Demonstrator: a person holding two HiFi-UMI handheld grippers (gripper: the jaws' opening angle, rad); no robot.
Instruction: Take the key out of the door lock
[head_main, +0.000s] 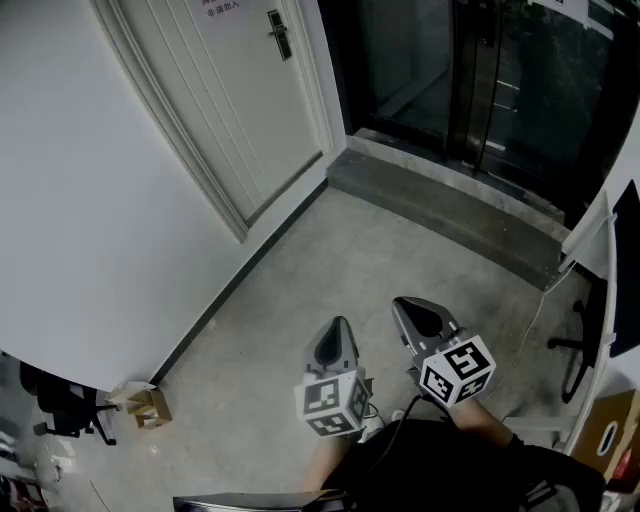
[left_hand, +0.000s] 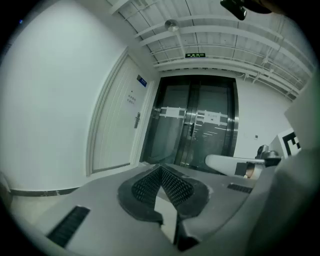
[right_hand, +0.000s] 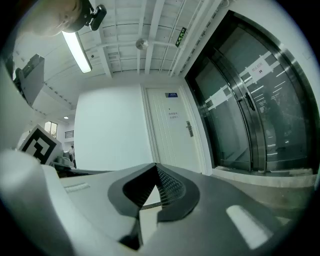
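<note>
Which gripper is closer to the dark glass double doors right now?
Right. The right gripper hangs short of the dark glass double doors, across the grey floor from their raised step. The left gripper sits beside it, farther back and farther left of them.

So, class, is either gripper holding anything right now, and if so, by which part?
Nothing is held. The left gripper and the right gripper both have their jaws together with nothing between them, away from the white door.
</note>
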